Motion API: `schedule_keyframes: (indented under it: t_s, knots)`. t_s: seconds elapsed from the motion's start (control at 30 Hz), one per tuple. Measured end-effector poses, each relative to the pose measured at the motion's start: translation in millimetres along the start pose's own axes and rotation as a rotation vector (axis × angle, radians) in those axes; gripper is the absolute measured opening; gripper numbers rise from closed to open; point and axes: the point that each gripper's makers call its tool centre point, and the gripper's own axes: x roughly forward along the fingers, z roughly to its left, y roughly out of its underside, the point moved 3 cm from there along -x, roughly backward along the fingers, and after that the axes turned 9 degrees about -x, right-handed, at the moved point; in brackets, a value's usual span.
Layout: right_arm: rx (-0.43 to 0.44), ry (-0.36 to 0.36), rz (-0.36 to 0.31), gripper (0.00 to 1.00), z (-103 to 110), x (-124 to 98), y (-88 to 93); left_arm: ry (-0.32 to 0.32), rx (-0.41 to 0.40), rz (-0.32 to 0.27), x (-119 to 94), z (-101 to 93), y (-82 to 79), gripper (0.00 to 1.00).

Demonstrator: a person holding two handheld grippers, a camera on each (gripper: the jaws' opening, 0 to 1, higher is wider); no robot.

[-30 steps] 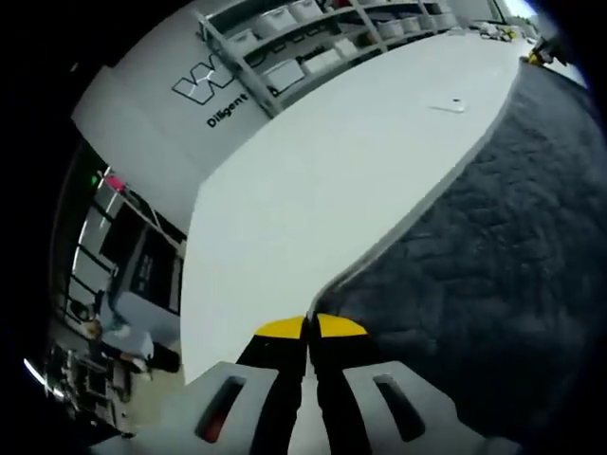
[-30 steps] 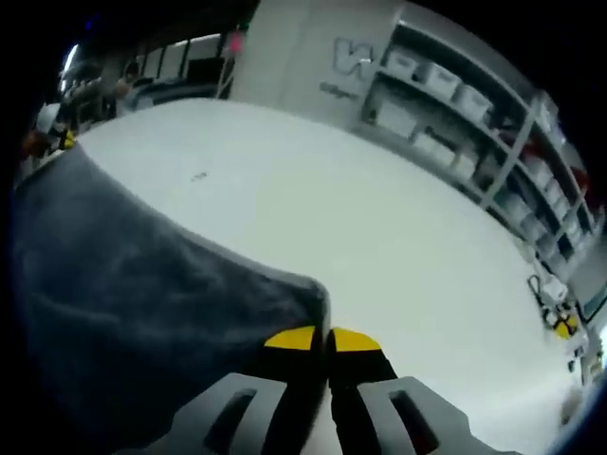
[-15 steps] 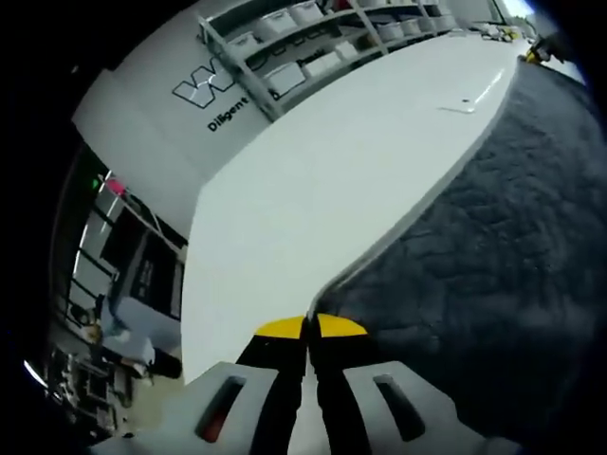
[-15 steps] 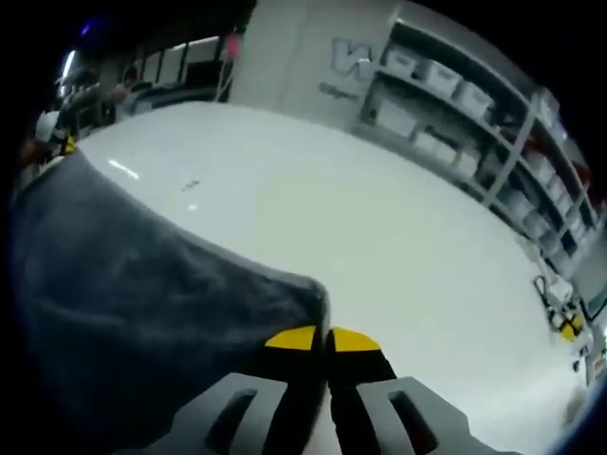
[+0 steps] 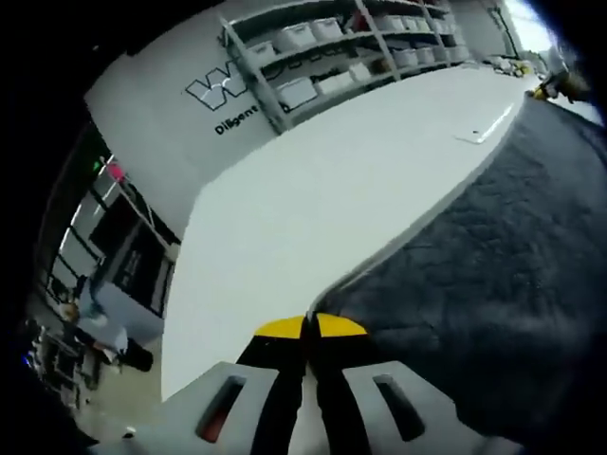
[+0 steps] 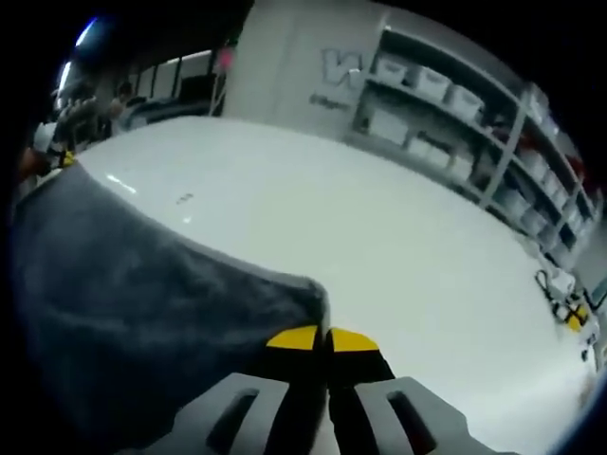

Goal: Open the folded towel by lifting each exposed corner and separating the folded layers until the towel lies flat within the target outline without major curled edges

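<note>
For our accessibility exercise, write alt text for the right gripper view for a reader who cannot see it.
The right gripper, yellow tips closed, pinches a corner of a dark grey towel over a white table. Shelves of white bins line the wall behind.

White table [image 5: 313, 199], shelving with bins [image 6: 446, 85], wall lettering [image 5: 232, 95]

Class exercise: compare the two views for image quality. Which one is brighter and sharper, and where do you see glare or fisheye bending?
Left gripper view: brighter and crisper, the dark towel shows its weave, the white table edge bows with the lens, wall lettering readable. Right gripper view: dimmer and softer, towel texture smeared, small glare streaks on the table, shelves curve strongly.
</note>
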Motion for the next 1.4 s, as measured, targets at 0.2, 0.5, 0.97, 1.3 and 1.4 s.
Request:
schedule_keyframes:
  t_s: [0.2, 0.5, 0.97, 1.3, 1.4]
  knots:
    - [0.09, 0.022, -0.011, 0.07, -6, -1, 2.6, 0.036, -0.113, -0.016, 0, 7.9, -0.3, 0.09]
    - [0.04, 0.206, -0.095, 0.83, -46, -23, -5.0, 0.003, -0.139, -0.101, -22, 13.9, -20.4, 0.94]
    - [0.086, 0.156, -0.199, 1.0, -38, -86, -37.5, 0.084, -0.172, -0.244, -94, -11.7, -69.1, 1.0]
    - [0.17, 0.14, -0.302, 1.0, -18, -149, -36.4, 0.137, -0.353, -0.321, -161, -32.8, -56.4, 1.0]
    - [0.174, 0.13, -0.318, 1.0, -7, -168, -30.1, 0.147, -0.315, -0.371, -189, -43.5, -55.9, 1.0]
